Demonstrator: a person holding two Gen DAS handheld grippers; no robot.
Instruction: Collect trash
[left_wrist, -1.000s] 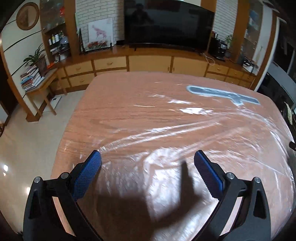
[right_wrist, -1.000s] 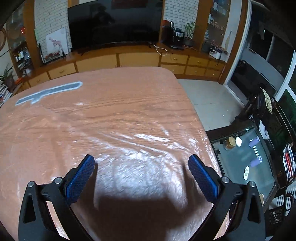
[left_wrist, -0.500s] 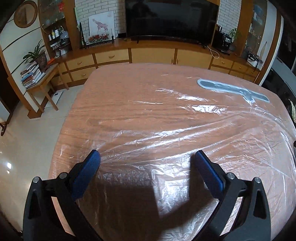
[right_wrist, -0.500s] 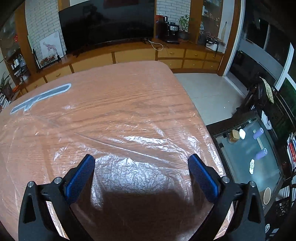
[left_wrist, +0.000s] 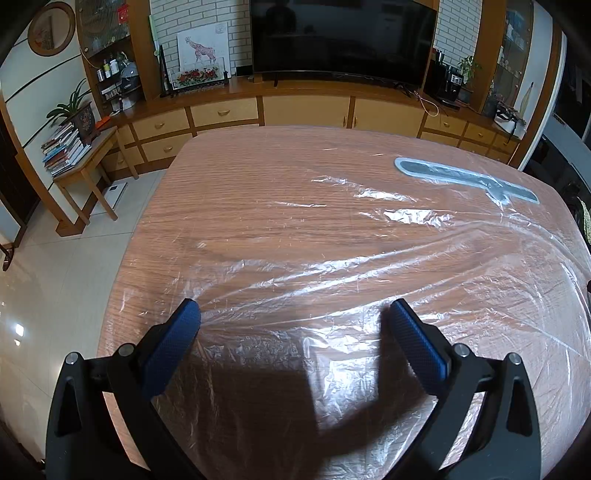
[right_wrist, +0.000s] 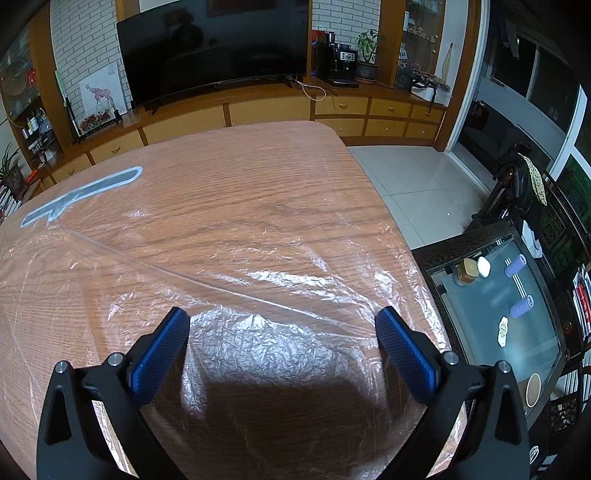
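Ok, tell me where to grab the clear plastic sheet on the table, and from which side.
Take the clear plastic sheet at its crumpled near edge, where it puckers up off the wooden table; elsewhere it lies flat with nothing to pinch. Come from the near side, low and almost level: right gripper on the bunched folds near the right corner, left gripper on the wrinkled ridge ahead of it. Both are open, probably wide enough.

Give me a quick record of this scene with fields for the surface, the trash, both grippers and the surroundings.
surface: wooden table
trash: thin clear crinkled plastic sheet spread over the table, wrinkled
marking: grey elongated printed shape near the far edge
left gripper: jaws wide apart, holding nothing
right gripper: jaws wide apart, holding nothing
surroundings: large black television on a wooden cabinet
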